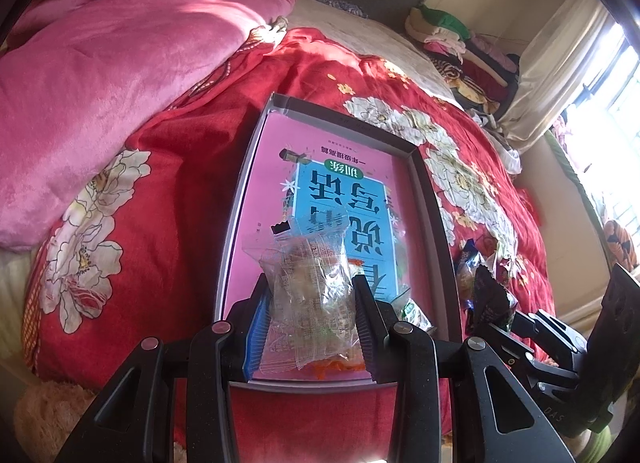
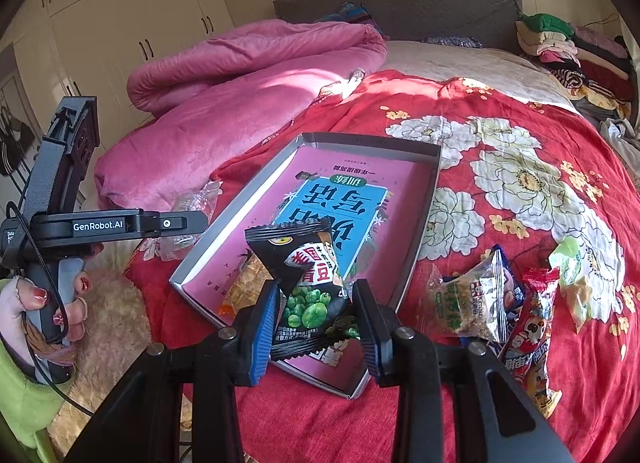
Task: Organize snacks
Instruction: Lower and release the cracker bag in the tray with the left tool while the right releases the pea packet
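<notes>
Left gripper (image 1: 316,303): fingers narrow, clamped on a clear snack packet (image 1: 310,287) across its middle, the wrapper sticking out above and below the pads. It hangs over the near end of the shallow box (image 1: 430,199), which lies on the red floral bedspread (image 1: 168,167).

Right gripper (image 2: 316,311): fingers likewise narrow, clamped on a black green-pea packet (image 2: 308,287) at its lower half. The top seam stands free above the pads. This packet is also over the near end of the box, toward its near right corner.

Box floor: a pink booklet (image 2: 340,199) lies flat in it. One orange-toned packet (image 2: 244,287) is already inside at the near left corner. It is partly hidden by the left finger in the right wrist view.

Outside the box, on the bedspread just beside its right edge: a loose cluster of packets (image 2: 476,303), including silver-green, red and pale green ones. They are not yet sorted.

Further back: a pink quilt (image 2: 240,79) bunched at the far left of the bed, folded clothes (image 2: 560,43) at the far right corner near the headboard.

Handling estimate: packets look light, soft and air-filled, with slick, crinkly film. A hard squeeze could crush the contents or burst a seam. The best hold is likely across the belly or at a crimped end seam, with moderate closing. A drop from a low height into the box should be harmless.
</notes>
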Available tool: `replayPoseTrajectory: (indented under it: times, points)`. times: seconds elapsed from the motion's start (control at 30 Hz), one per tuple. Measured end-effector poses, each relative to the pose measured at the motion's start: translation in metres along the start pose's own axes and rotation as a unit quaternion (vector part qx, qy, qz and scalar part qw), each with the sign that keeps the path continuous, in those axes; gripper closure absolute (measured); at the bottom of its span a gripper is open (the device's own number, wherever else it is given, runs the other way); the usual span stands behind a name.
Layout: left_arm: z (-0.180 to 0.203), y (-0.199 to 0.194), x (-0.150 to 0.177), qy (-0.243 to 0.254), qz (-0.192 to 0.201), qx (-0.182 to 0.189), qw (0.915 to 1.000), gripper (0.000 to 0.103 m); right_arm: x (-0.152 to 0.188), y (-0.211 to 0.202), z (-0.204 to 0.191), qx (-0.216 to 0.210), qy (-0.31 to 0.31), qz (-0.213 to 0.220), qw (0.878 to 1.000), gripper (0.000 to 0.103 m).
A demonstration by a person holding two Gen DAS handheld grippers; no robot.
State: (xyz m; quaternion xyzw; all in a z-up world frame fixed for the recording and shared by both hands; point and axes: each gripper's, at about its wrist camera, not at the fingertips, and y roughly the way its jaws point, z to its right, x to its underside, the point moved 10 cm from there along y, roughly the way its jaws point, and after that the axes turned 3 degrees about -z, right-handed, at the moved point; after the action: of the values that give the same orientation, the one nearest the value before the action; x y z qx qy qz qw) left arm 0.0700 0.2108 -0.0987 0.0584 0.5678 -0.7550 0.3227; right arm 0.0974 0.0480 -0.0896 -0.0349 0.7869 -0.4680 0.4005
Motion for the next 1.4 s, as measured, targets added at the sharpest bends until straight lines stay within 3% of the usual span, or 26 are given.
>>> replayPoseTrajectory:
  times: [1.4]
  points:
    - [-0.002,0.038,0.015,0.029,-0.047,-0.036,0.9978,0.063,0.024,0.043,0.010,0.013,0.008,-0.053,0.999,0.064]
